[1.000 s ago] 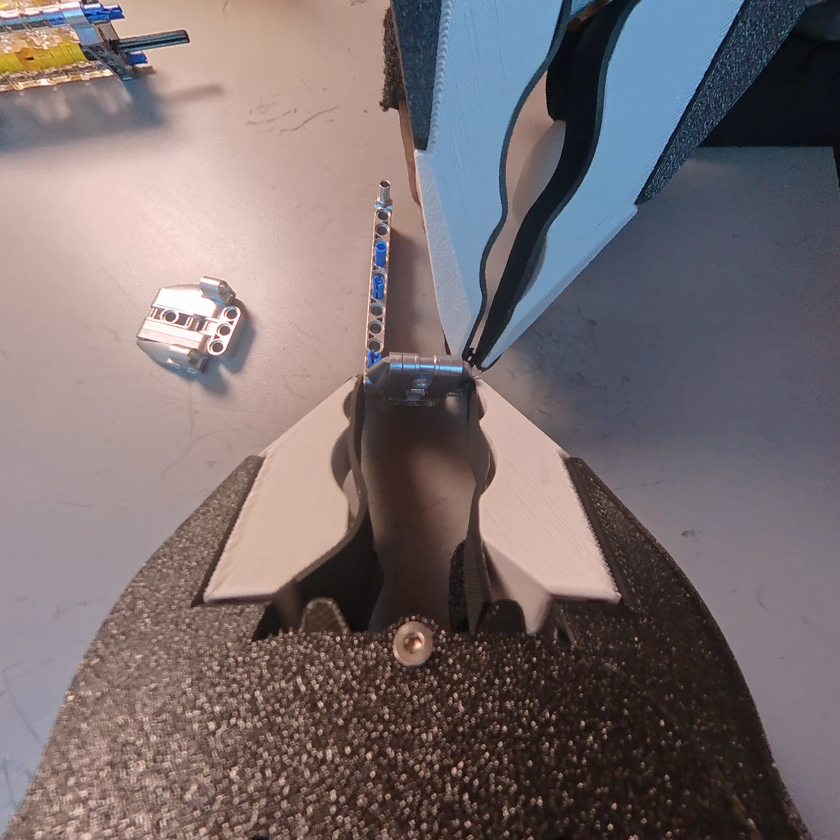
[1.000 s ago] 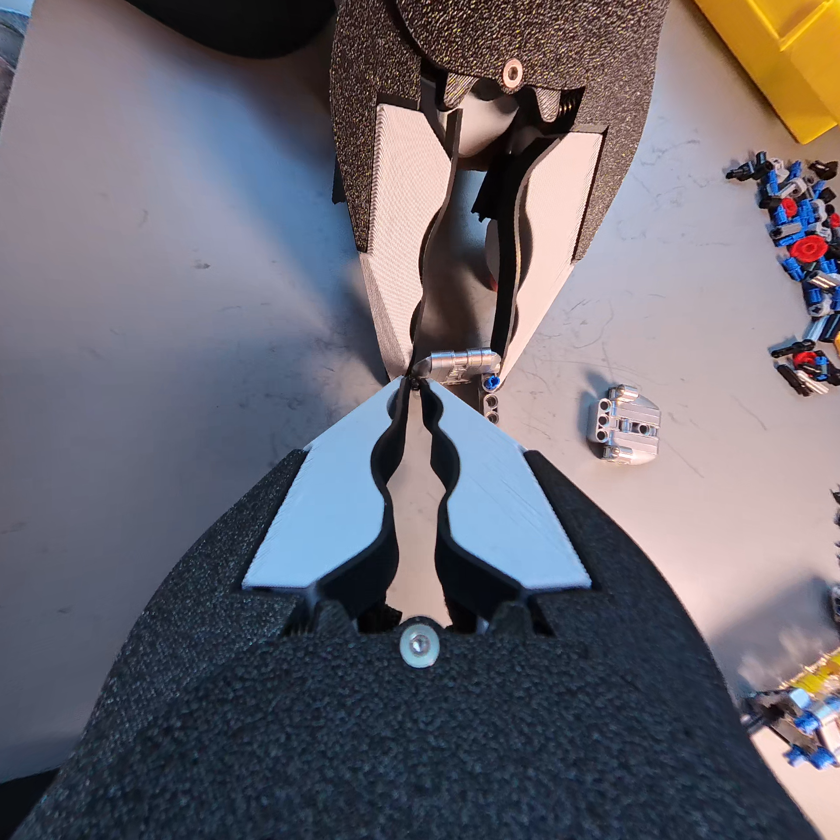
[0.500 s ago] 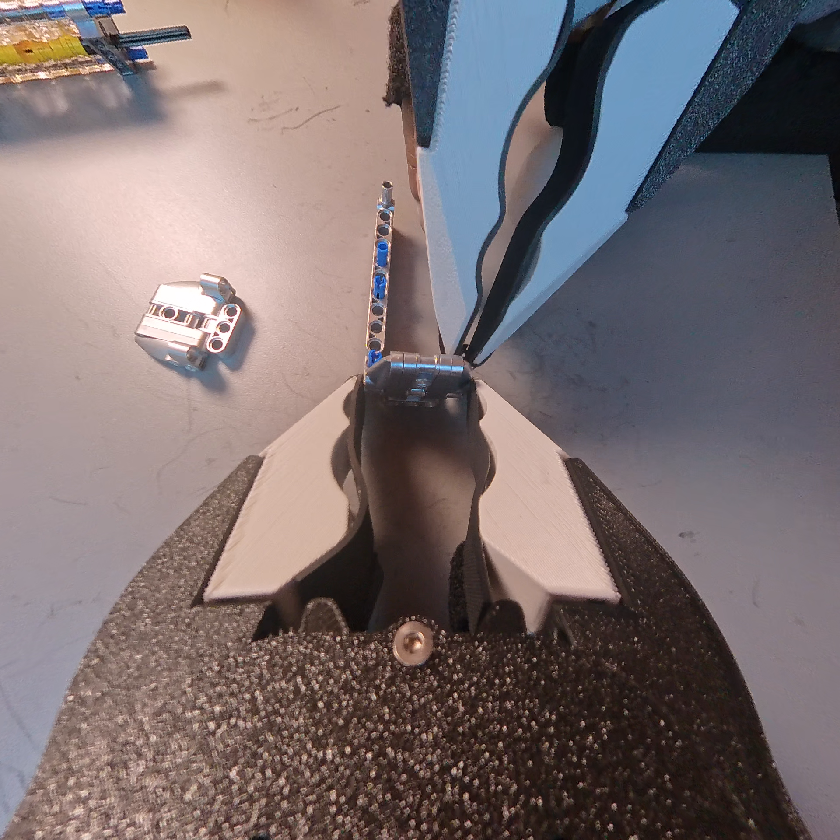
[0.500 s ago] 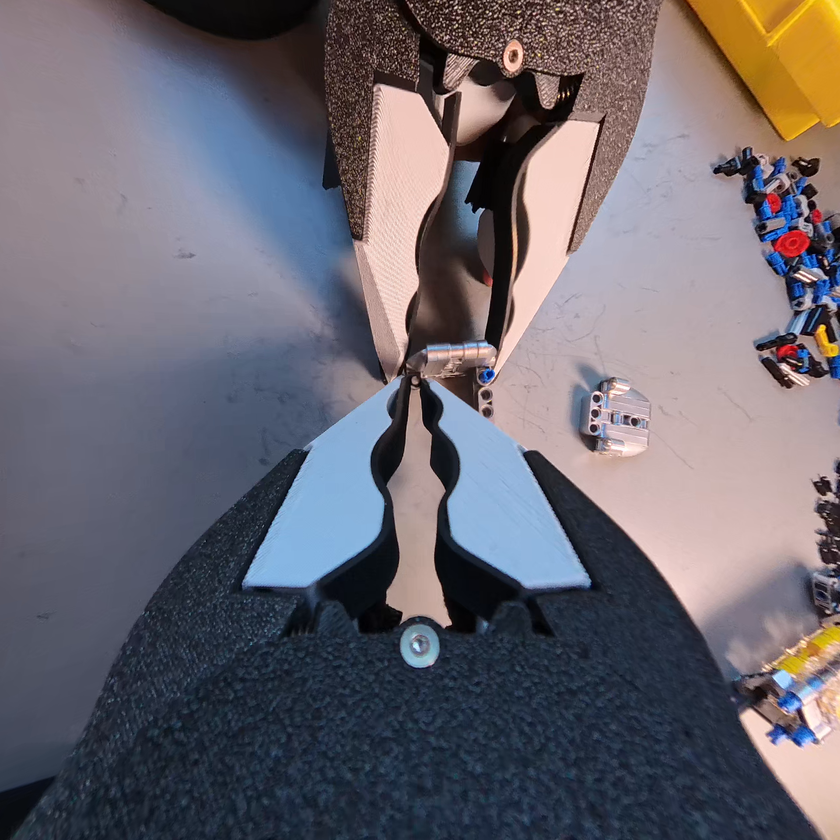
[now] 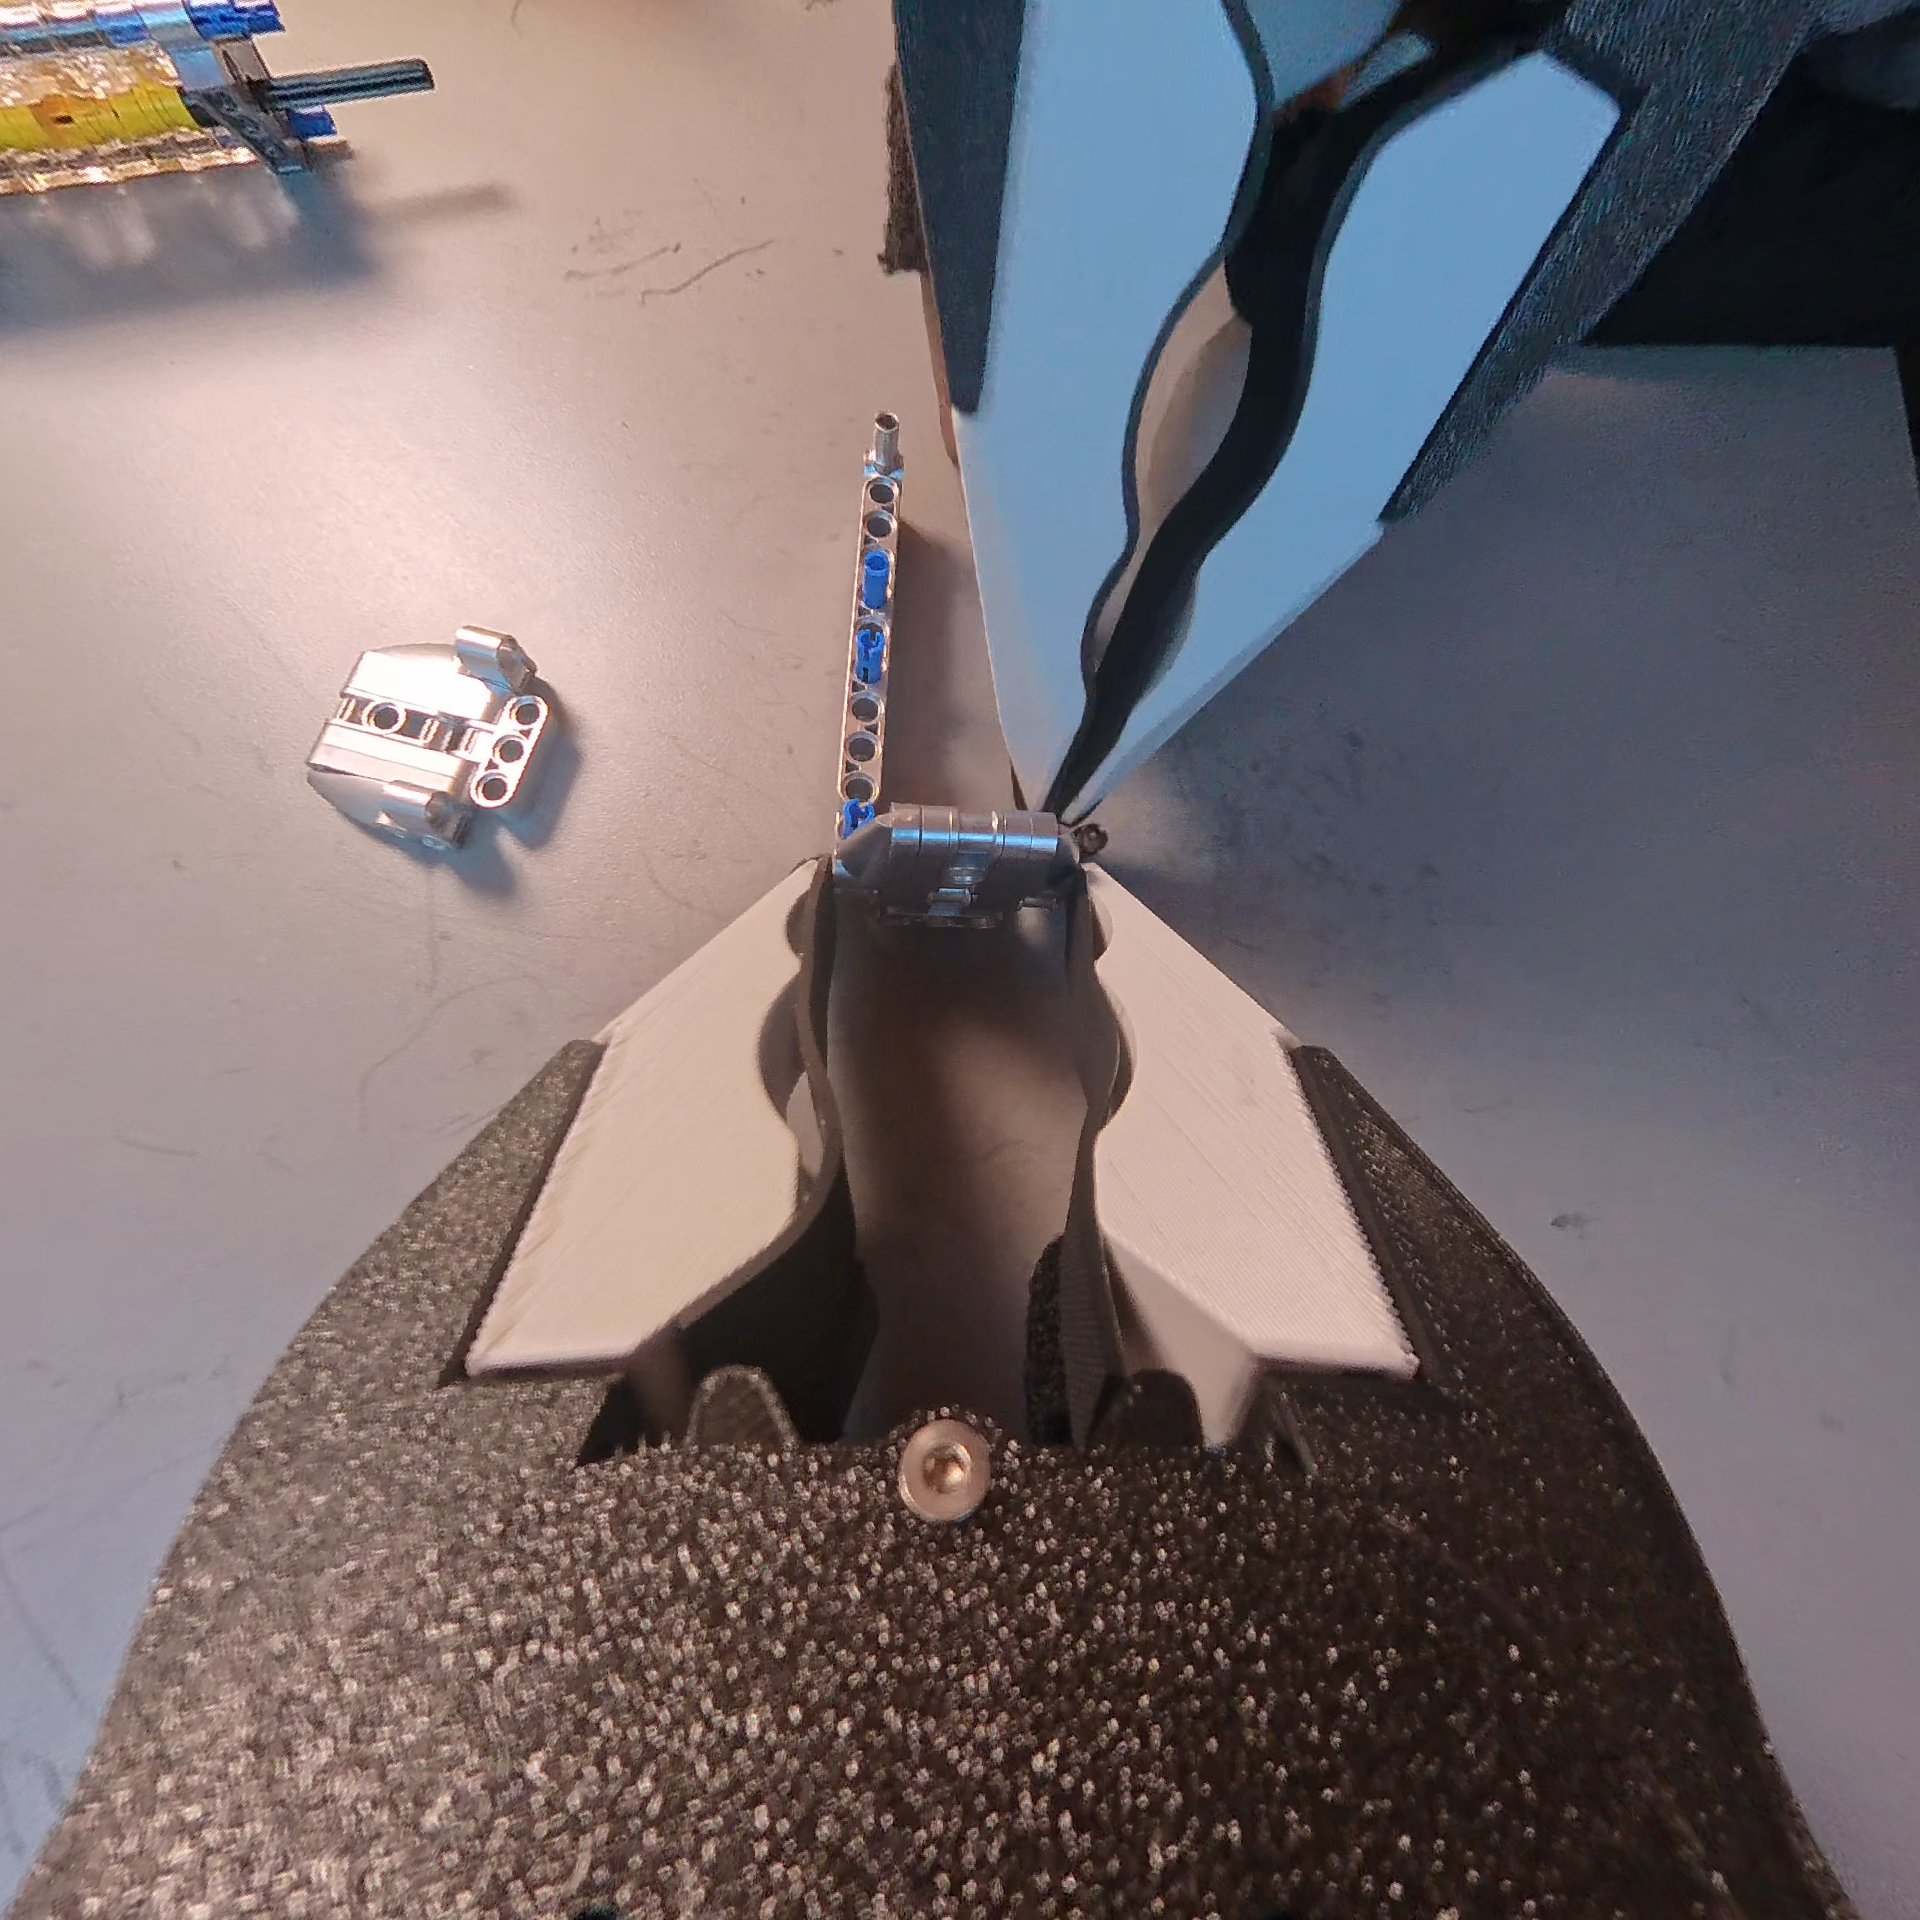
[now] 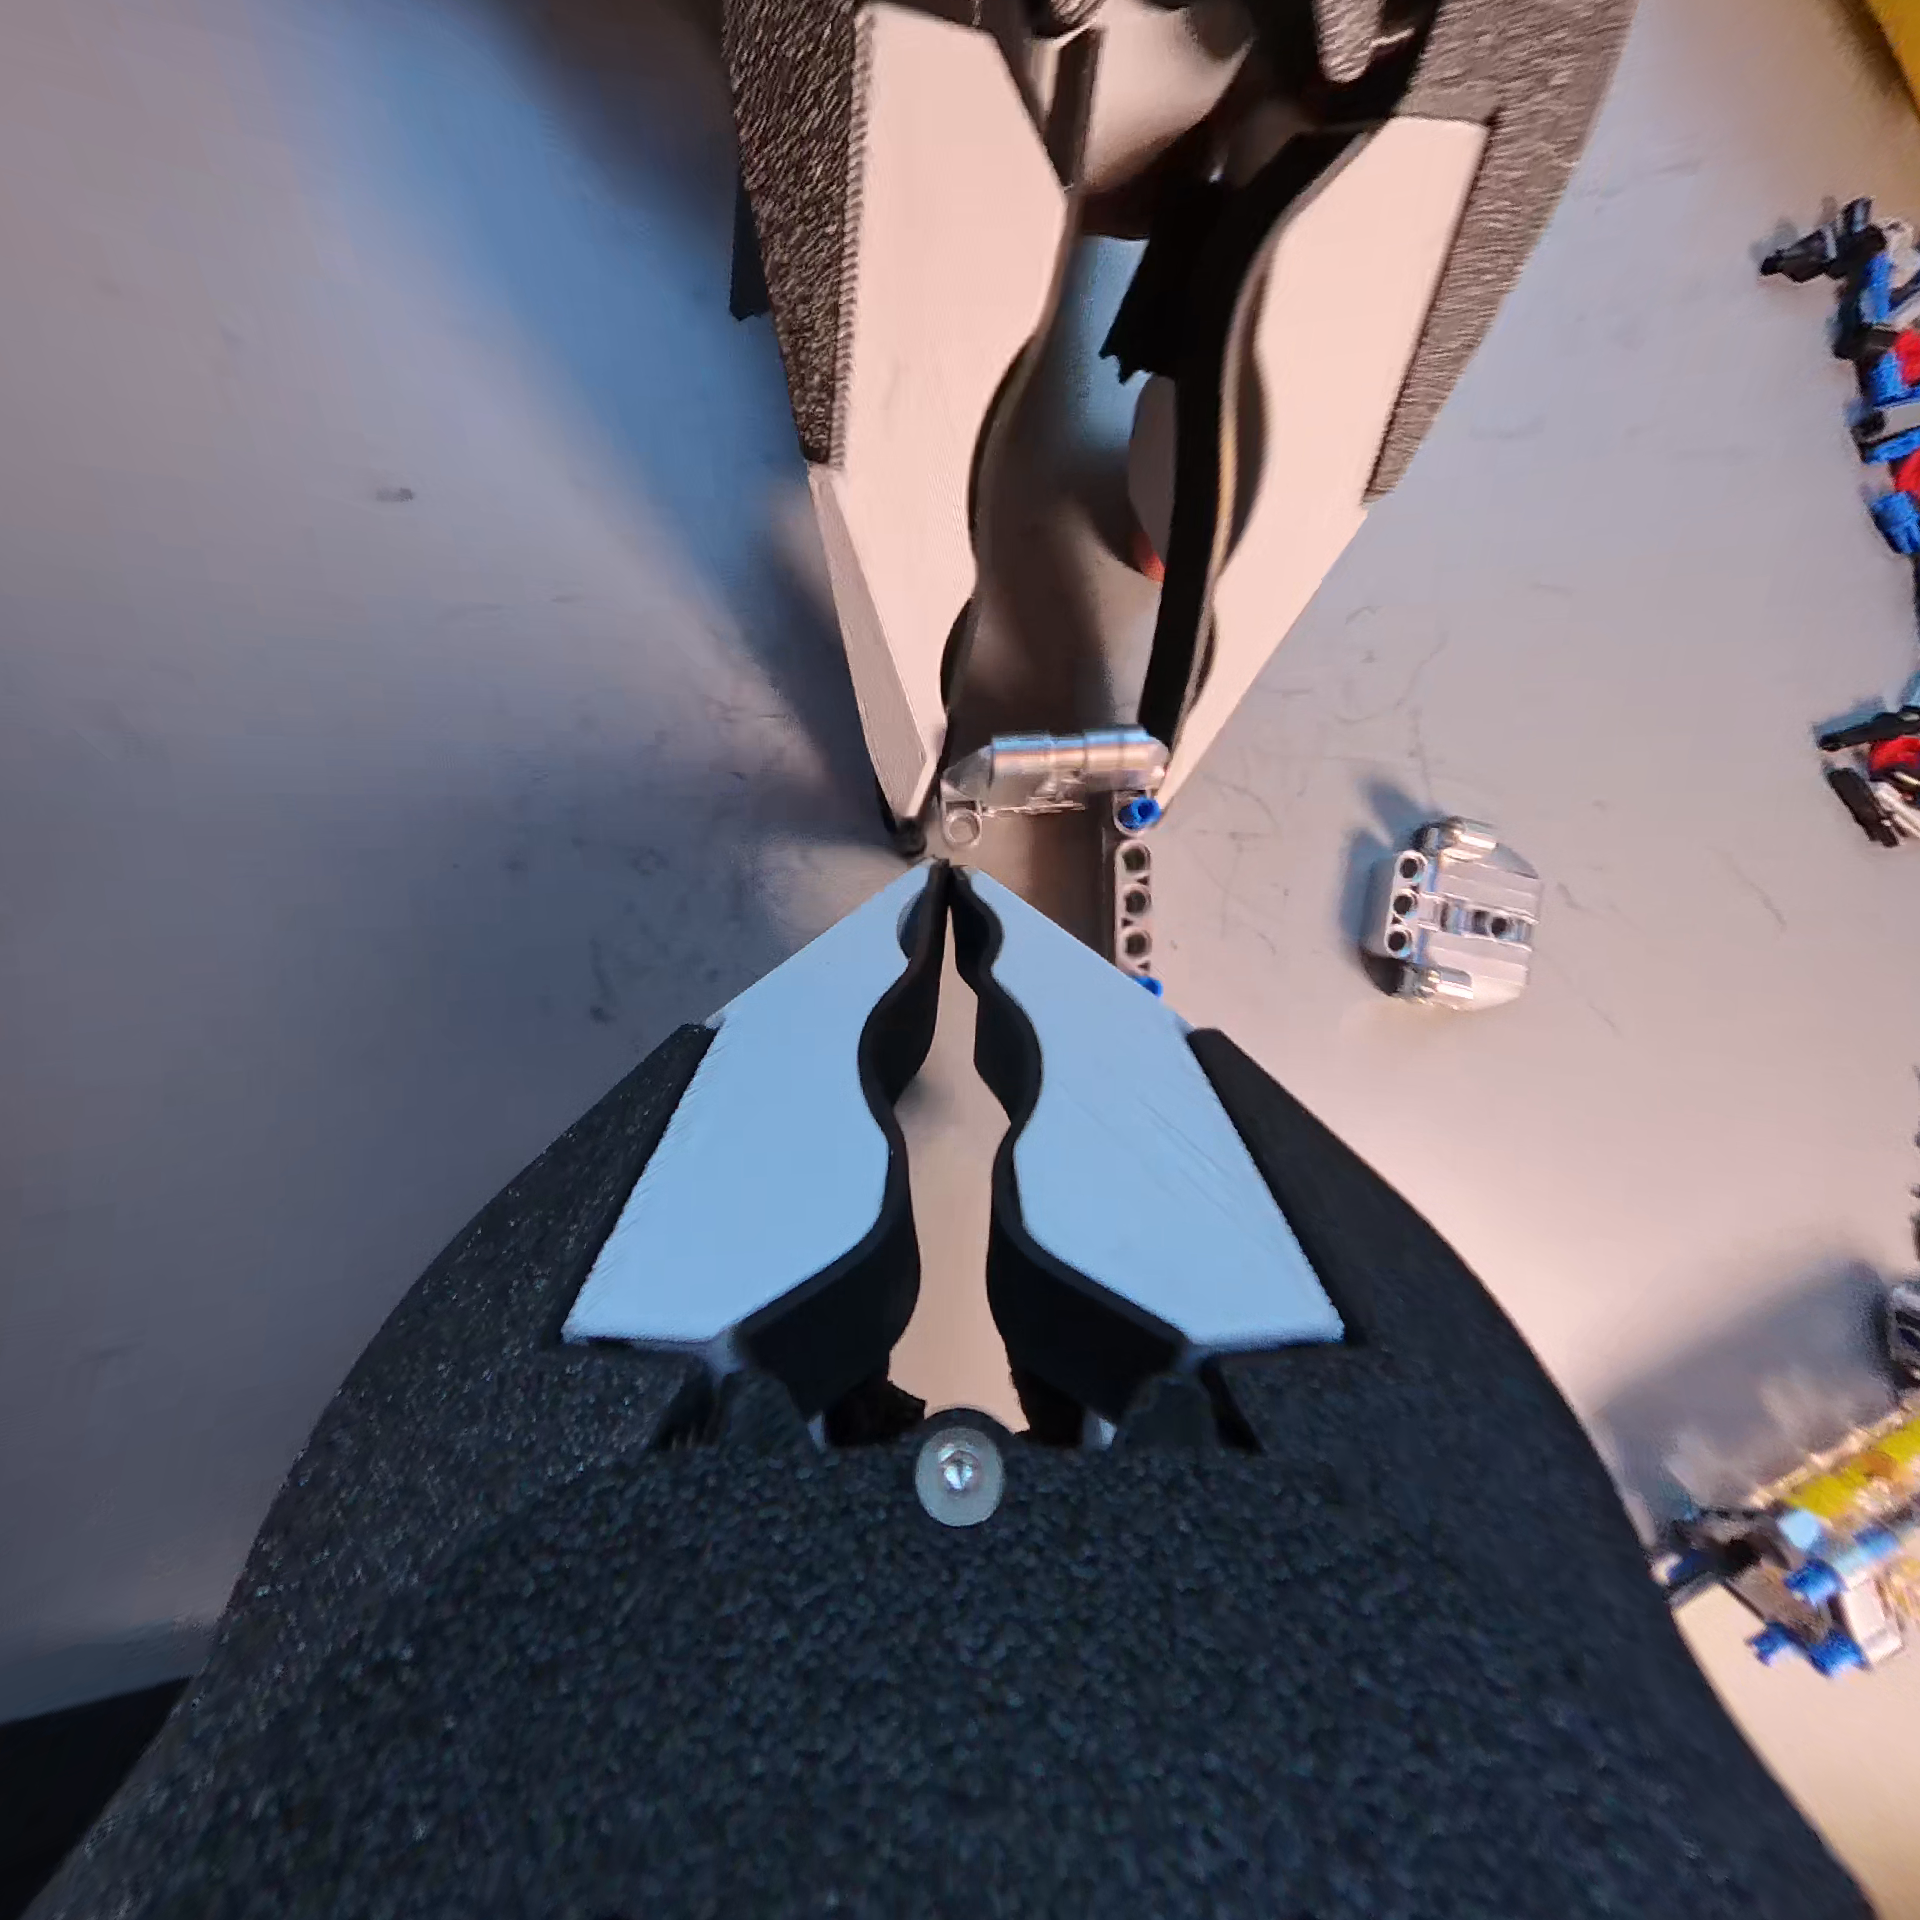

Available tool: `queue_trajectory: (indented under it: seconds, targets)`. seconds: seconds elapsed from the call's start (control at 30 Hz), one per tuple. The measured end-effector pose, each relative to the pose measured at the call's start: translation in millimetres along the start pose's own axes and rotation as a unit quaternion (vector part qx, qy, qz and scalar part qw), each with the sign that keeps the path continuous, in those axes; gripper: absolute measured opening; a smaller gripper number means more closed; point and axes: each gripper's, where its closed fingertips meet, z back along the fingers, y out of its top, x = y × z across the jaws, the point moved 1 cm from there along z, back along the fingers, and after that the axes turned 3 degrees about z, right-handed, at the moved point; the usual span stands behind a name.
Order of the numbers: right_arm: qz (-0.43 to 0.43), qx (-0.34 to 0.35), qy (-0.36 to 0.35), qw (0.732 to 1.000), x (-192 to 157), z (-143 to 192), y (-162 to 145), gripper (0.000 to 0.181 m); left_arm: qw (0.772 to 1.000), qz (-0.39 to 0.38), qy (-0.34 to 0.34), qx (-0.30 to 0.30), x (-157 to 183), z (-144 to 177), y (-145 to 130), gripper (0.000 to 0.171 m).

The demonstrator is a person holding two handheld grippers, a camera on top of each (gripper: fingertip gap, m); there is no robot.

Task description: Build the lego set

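While its fingers clamp a shiny silver toy-brick panel (image 5: pixel 961 860), the left claw (image 5: pixel 958 883) hovers over the grey desk (image 5: pixel 1558 935). Facing it, the right claw (image 6: pixel 948 871) is pinched closed, tips beside a tiny black pin (image 5: pixel 1089 833).

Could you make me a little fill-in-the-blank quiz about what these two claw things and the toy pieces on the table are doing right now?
1. The left gripper is clamped on a shiny ____-coloured toy piece.
2. The right gripper has its fingertips pressed ____, meeting the held piece at one end.
3. The pegs in the long strip with holes are ____.
4. The loose silver panel lies flat on the ____.

Missing words: silver; together; blue; table
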Motion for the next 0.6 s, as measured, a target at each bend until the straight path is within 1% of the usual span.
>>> queue_trajectory:
  seconds: [0.13,0.23,0.33,0.4,0.5,0.6]
  targets:
    - [-0.013,0.02,-0.002,1.0,1,10,1,0.001,1.0,0.001,-0.001,0.0,0,0,0,0.042]
    - [-0.017,0.027,0.002,0.999,-5,8,-1,0.011,1.0,0.002,0.0,0.001,0,0,0,0.042]
    - [-0.037,0.042,0.01,0.998,-13,10,-1,0.016,1.0,0.004,0.0,0.002,0,0,0,0.042]
    - [-0.048,0.038,0.003,0.998,-14,9,-7,0.021,1.0,0.006,-0.001,0.003,0,0,0,0.042]
    - [-0.068,0.037,0.0,0.997,-11,9,-12,0.023,1.0,0.014,-0.003,0.007,-1,1,0,0.043]
    - [-0.082,0.043,0.013,0.996,-12,6,-12,0.023,0.999,0.032,-0.016,0.01,0,3,0,0.044]
